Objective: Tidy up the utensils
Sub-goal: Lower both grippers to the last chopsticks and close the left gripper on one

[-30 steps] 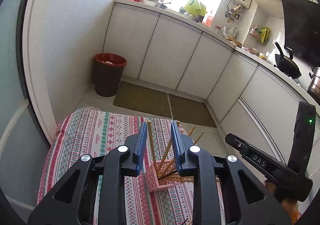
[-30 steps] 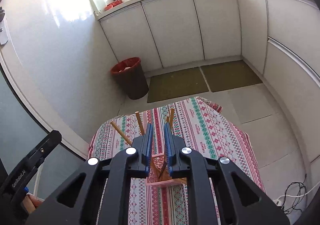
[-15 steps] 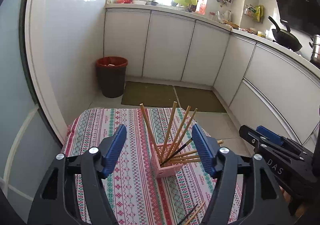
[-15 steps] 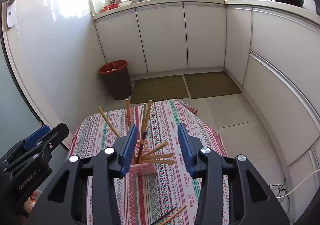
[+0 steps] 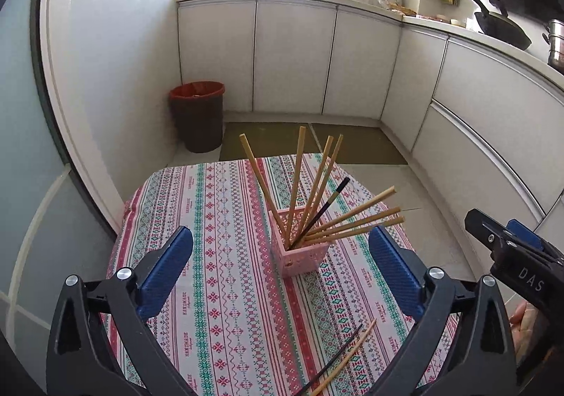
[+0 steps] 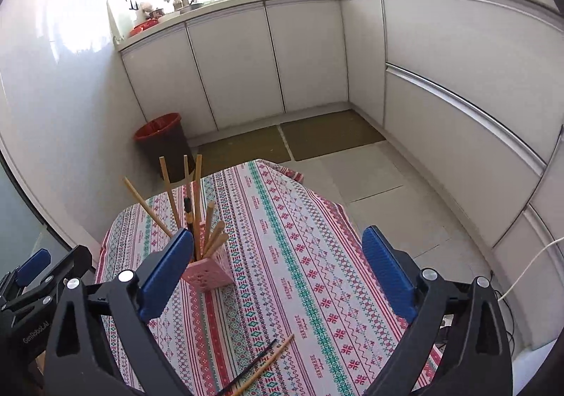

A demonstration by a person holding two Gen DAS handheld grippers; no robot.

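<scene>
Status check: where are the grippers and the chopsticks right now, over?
Left gripper and right gripper just opened, both empty. Pink perforated plastic holder upright, wooden chopsticks inside. One black and one wooden chopstick loose on tablecloth.

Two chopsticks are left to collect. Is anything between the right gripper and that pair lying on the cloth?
Nothing visible: the right gripper stands open and empty, and only bare tablecloth separates it from the loose chopsticks; the pink holder sits off to the left.

Left claw, right claw just opened wide.
</scene>
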